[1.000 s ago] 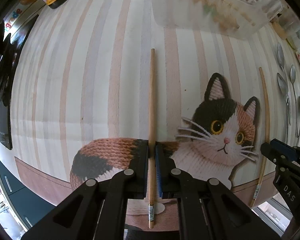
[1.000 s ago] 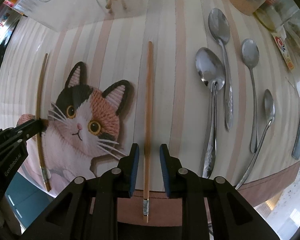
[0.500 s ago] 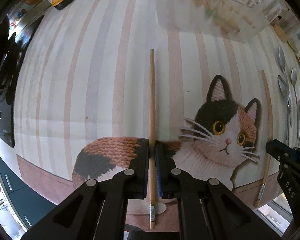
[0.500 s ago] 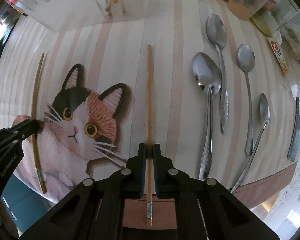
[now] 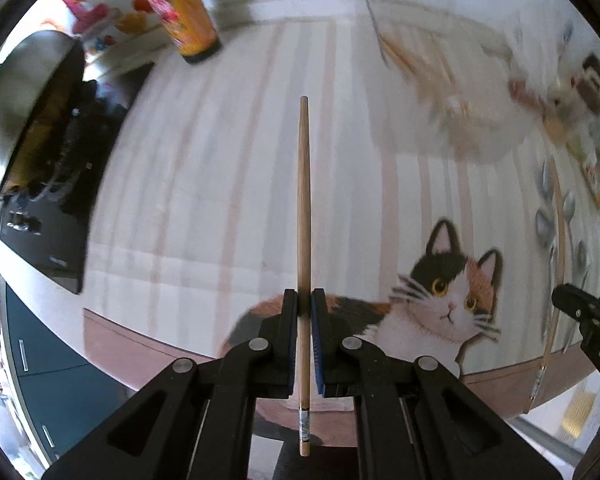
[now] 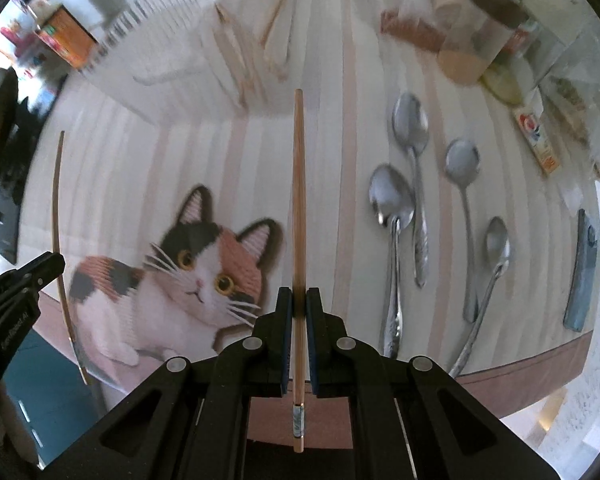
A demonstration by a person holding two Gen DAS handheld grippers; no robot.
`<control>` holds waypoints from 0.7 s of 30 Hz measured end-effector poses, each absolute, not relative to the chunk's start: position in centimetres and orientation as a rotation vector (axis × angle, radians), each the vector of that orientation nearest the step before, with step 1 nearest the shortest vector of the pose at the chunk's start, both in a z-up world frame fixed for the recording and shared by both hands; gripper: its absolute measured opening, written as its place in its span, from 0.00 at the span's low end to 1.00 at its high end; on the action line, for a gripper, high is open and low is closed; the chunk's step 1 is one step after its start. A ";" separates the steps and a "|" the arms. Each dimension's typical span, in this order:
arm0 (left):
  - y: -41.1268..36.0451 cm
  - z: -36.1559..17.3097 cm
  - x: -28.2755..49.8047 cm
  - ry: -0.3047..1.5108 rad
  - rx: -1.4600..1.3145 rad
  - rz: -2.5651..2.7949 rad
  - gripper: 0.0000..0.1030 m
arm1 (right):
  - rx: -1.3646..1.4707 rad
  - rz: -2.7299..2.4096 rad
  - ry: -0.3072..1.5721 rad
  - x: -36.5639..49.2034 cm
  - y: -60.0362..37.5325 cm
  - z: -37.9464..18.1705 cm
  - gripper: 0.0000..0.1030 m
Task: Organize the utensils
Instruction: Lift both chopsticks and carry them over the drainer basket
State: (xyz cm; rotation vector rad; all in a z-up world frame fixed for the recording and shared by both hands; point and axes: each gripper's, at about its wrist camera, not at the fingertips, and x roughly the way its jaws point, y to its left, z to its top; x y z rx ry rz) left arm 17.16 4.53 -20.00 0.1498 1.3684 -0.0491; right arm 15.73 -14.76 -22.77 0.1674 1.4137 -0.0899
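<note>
My left gripper (image 5: 304, 300) is shut on a wooden chopstick (image 5: 304, 200), which points forward and is held above the striped mat. My right gripper (image 6: 299, 300) is shut on a second wooden chopstick (image 6: 298, 200), also lifted above the mat. Each gripper shows at the edge of the other's view, the right gripper (image 5: 588, 316) at the right and the left gripper (image 6: 20, 280) at the left. Several metal spoons (image 6: 412, 184) lie on the mat to the right. A clear plastic organizer tray (image 6: 220, 52) with chopsticks in it stands at the back.
The striped mat with a calico cat picture (image 6: 188, 264) covers the table. An orange canister (image 5: 188, 20) stands at the back left beside a dark stove and a pan (image 5: 24, 92). Jars and packets (image 6: 480, 36) crowd the back right. A blue-grey bar (image 6: 582, 272) lies at the right edge.
Both grippers have risen and tilted up with their chopsticks, so the back of the table now shows. The right gripper closed on its chopstick a second ago.
</note>
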 end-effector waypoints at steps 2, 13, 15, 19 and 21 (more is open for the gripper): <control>4.9 -18.0 17.7 1.333 0.127 -0.041 0.04 | 0.184 -0.075 1.390 15.5 -15.1 -21.4 0.07; 3.6 -8.2 24.0 1.156 -0.010 -0.141 0.04 | 0.286 0.043 1.230 20.9 -16.6 -11.4 0.07; 2.7 -7.5 26.1 1.160 -0.036 -0.185 0.04 | 0.323 0.065 1.211 23.4 -17.2 -10.2 0.07; 0.4 -7.5 31.0 1.197 -0.072 -0.256 0.04 | 0.352 0.069 1.196 29.3 -18.3 -9.1 0.07; -0.4 -8.3 33.3 1.237 -0.096 -0.274 0.04 | 0.372 0.064 1.204 32.2 -18.7 -9.3 0.07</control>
